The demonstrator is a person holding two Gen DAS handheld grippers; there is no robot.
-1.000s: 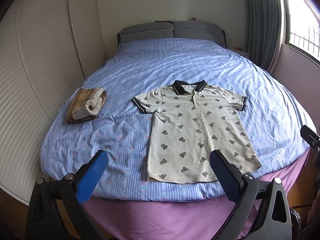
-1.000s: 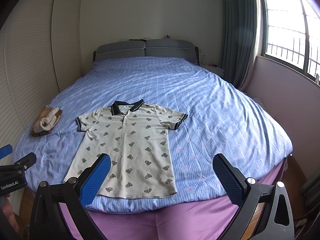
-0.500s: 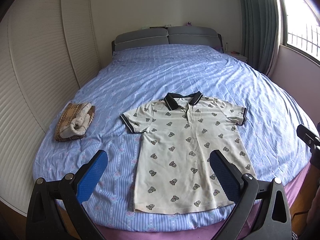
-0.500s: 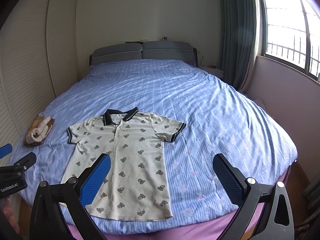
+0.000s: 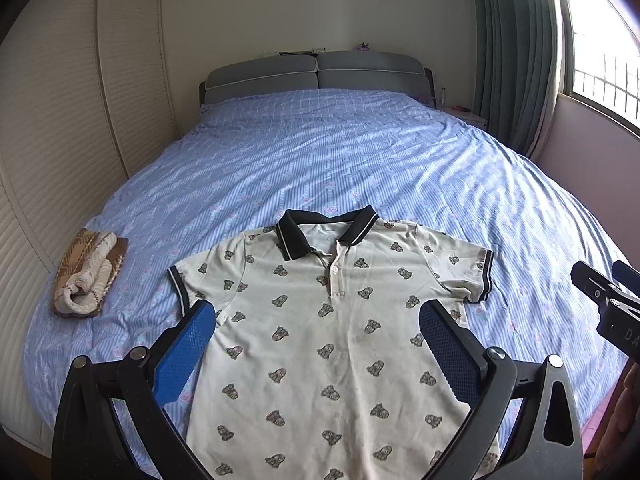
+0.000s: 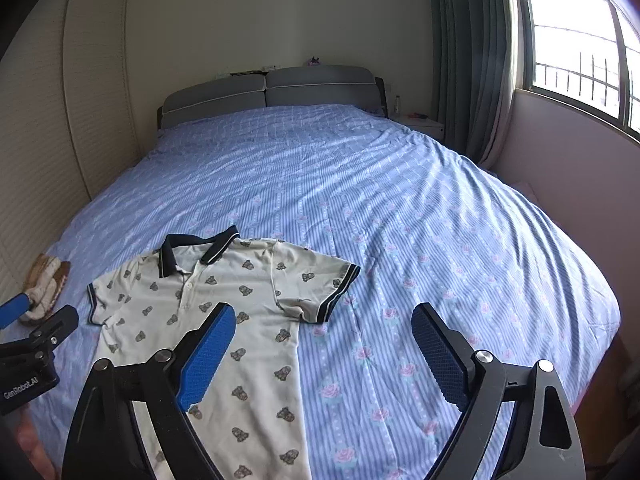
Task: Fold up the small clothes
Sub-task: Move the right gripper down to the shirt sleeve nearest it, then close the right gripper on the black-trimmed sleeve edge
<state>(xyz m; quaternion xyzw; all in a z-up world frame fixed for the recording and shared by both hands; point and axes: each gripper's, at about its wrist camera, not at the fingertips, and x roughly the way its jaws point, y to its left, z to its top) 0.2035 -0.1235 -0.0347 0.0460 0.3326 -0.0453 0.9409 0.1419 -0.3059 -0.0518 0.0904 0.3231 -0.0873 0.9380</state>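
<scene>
Far to my left, near the left edge of the bed, a folded brown-and-cream cloth lies on the blue striped sheet, well apart from everything else.

My left gripper hangs over the foot end of the bed with its blue pads spread wide and nothing pressed between them. Its left pad sits over the sheet just beside the shirt's left sleeve, and its right pad is over the shirt's right flank, below the other sleeve.

The polo shirt is the thing to fold. It lies flat and face up near the foot edge of the bed, left of the bed's middle, its dark collar pointing toward the grey headboard and both short sleeves spread out. It is cream with small dark printed figures and dark trim at the cuffs. Its hem runs out of view under my fingers.

My right gripper is beside the left one, farther right. Its jaws have just been closing a little, yet they stand well apart and grip nothing. Its left pad is over the shirt's body near the right sleeve; its right pad is over bare sheet.

Along the right side of the bed a dark curtain hangs by a bright window.
</scene>
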